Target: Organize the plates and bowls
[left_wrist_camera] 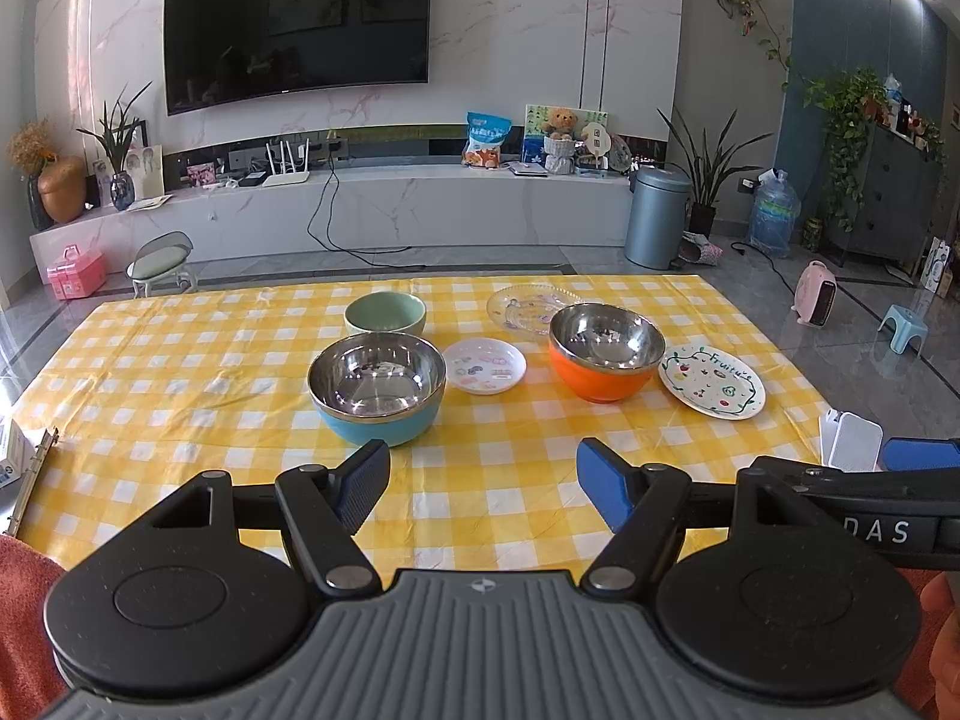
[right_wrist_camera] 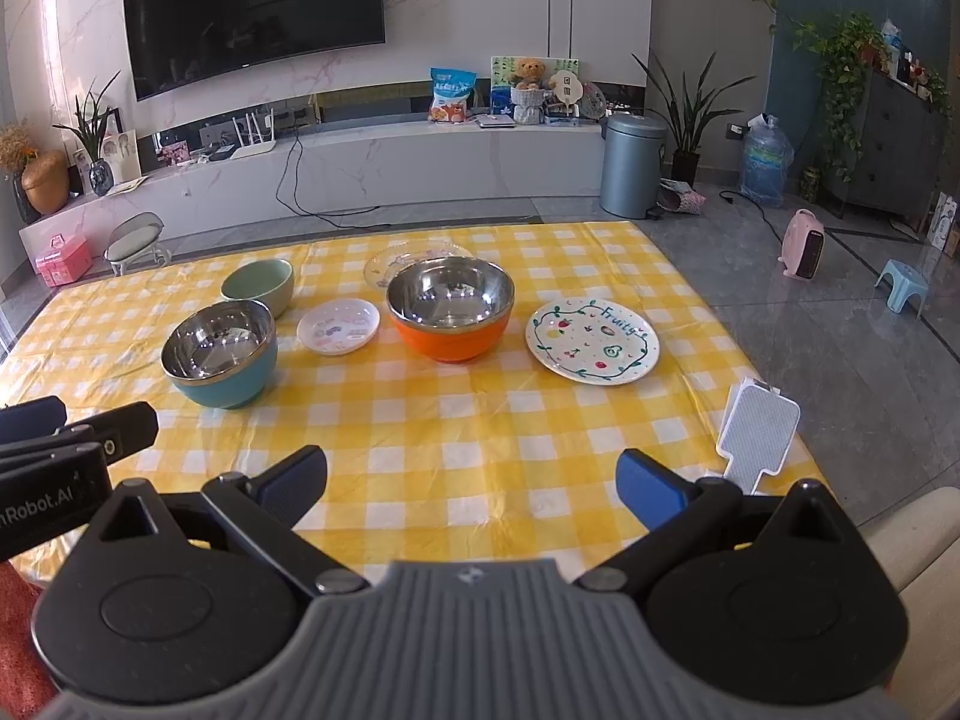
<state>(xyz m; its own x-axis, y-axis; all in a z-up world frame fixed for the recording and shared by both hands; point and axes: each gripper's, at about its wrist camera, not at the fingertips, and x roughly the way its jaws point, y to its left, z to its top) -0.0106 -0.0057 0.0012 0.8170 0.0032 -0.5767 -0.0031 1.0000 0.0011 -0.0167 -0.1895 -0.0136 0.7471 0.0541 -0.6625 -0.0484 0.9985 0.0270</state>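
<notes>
On the yellow checked tablecloth stand a blue steel-lined bowl, a green bowl, an orange steel-lined bowl, a small white plate, a clear glass plate and a fruit-pattern plate. My left gripper is open and empty, just short of the blue bowl. My right gripper is open and empty near the front edge. The right wrist view shows the blue bowl, orange bowl and fruit plate.
A white paddle-shaped object lies at the table's right edge. A ring binder lies at the left edge. Beyond the table are a small stool, a bin and a TV bench.
</notes>
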